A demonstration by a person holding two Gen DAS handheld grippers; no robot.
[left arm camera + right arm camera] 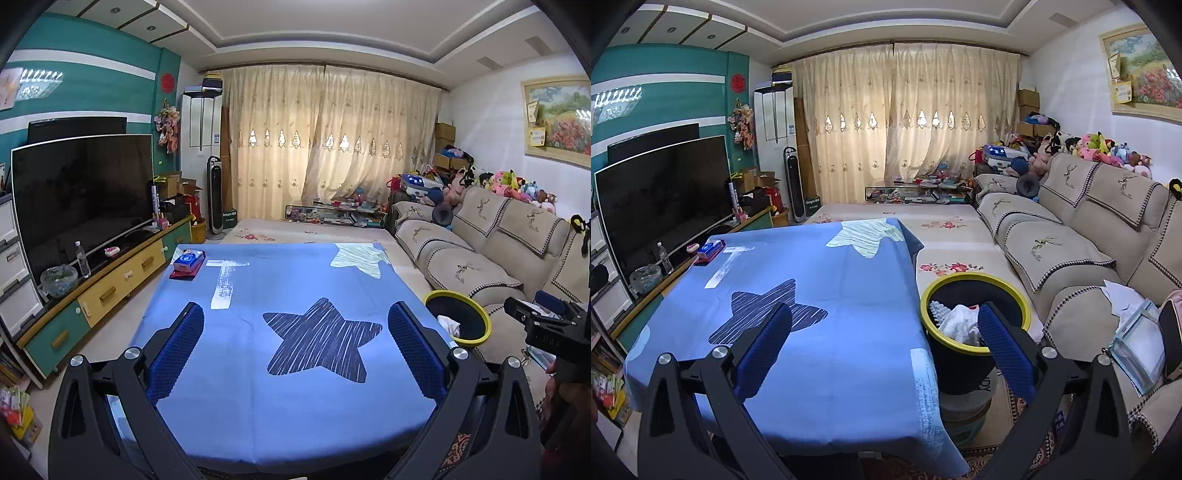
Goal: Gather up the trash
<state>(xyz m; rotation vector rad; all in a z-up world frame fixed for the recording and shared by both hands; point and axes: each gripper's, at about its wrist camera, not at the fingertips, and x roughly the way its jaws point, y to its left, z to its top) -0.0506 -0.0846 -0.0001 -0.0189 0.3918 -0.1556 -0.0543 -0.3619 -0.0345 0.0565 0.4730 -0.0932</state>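
Note:
A black bin with a yellow rim point(975, 280) stands off the table's right edge, and crumpled white tissues point(958, 321) lie inside it. In the left wrist view the same bin point(458, 317) shows a white wad point(448, 325). My left gripper point(295, 321) hangs open over the blue star tablecloth point(295, 424), nothing between its blue pads. My right gripper point(884, 319) is open too, above the table's right edge point(849, 369), its right finger point(1001, 343) in front of the bin. The right gripper's body point(543, 328) shows at the left view's right edge.
A blue tissue box on a red book point(188, 263) lies at the table's far left corner. A TV point(81, 199) on a low cabinet runs along the left. A beige sofa point(1071, 236) with papers and a plastic pouch point(1137, 347) fills the right.

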